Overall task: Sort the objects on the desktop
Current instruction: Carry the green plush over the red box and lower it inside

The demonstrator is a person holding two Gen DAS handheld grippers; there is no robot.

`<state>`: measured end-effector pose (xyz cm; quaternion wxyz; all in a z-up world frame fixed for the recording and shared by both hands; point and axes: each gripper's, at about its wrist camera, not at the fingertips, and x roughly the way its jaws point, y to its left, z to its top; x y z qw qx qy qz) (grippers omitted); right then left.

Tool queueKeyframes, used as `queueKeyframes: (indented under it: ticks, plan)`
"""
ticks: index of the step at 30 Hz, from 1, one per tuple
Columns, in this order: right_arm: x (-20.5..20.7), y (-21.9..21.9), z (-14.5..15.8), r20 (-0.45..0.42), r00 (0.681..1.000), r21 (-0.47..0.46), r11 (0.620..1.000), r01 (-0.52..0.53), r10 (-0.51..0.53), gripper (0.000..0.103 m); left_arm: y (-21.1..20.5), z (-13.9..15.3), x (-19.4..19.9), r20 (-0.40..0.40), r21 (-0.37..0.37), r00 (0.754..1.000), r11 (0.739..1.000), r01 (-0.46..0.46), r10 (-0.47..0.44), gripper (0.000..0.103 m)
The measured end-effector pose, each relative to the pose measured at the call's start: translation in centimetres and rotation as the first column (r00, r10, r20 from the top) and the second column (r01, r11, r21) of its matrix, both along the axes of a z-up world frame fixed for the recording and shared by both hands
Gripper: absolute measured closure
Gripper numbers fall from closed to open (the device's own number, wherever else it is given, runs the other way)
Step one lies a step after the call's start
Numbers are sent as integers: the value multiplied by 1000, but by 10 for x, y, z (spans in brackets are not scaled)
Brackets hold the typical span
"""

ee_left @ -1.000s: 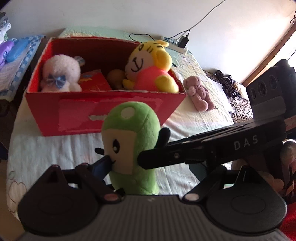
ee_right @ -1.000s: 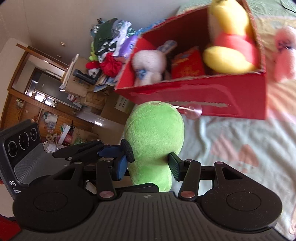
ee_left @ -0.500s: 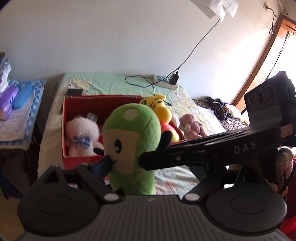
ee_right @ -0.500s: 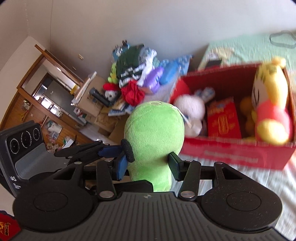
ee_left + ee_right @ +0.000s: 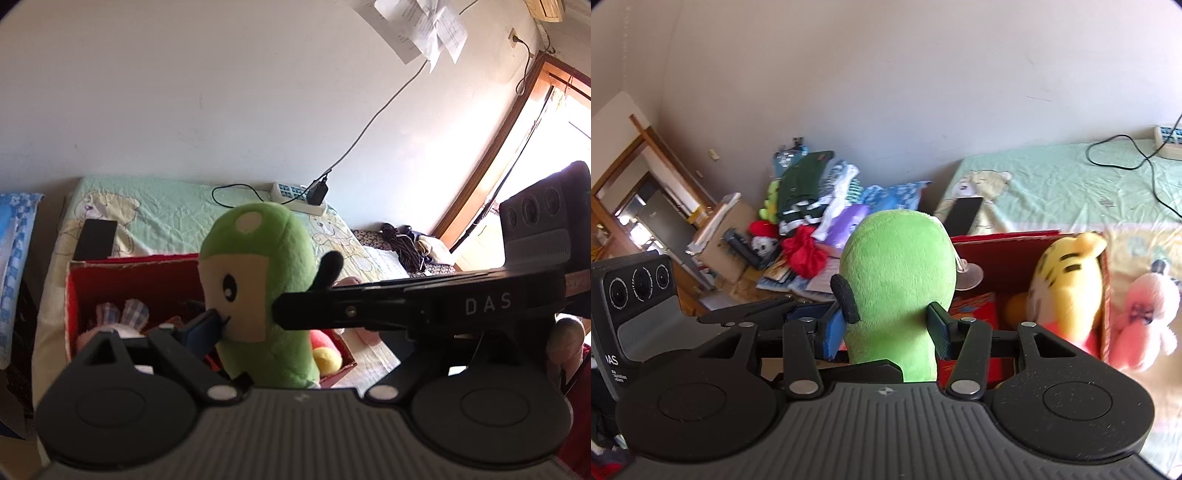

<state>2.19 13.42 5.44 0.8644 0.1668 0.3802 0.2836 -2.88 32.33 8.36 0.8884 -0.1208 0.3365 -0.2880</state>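
Pinching the green plush doll (image 5: 897, 295) at its soft, light body from both sides, the right gripper (image 5: 890, 328) and left gripper (image 5: 251, 321) are each closed on it above the red cardboard box (image 5: 1008, 240), where squeezing mid-body seems safest.

Plush (image 5: 897, 280) between right gripper (image 5: 888, 330) fingers, in front of box (image 5: 1004, 236); tiger toy (image 5: 1067, 284) inside box, pink toy (image 5: 1141, 314) right of it on bed (image 5: 1052, 177).
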Motion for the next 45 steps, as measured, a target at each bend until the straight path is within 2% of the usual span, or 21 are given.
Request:
queueKeyframes:
  ticks: [9, 20, 26, 34, 37, 40, 45]
  plan:
    - [44, -1, -38, -106, 994, -51, 999, -16, 11, 52, 0, -45, 49, -133, -50, 991, 998, -32, 25, 12]
    - [75, 12, -82, -253, 966, -69, 996, -61, 42, 52, 10, -92, 77, -275, 12, 959, 997, -76, 76, 12]
    - [79, 15, -86, -273, 961, -80, 995, -57, 33, 52, 12, -99, 85, -290, 34, 953, 996, -82, 88, 12]
    - [80, 11, -67, -257, 966, -210, 977, -21, -34, 52, -4, -99, 95, -291, -2, 956, 999, -41, 38, 11]
    - [84, 12, -70, -265, 962, -275, 961, -5, -71, 52, -14, -106, 101, -313, -1, 950, 1000, -11, 10, 11]
    - [86, 9, -76, -276, 958, -282, 959, -3, -79, 52, -17, -113, 104, -331, -8, 944, 1000, 2, -5, 12]
    - [87, 10, -82, -272, 958, -301, 954, 5, -91, 54, -21, -113, 102, -316, 30, 949, 999, 23, -12, 11]
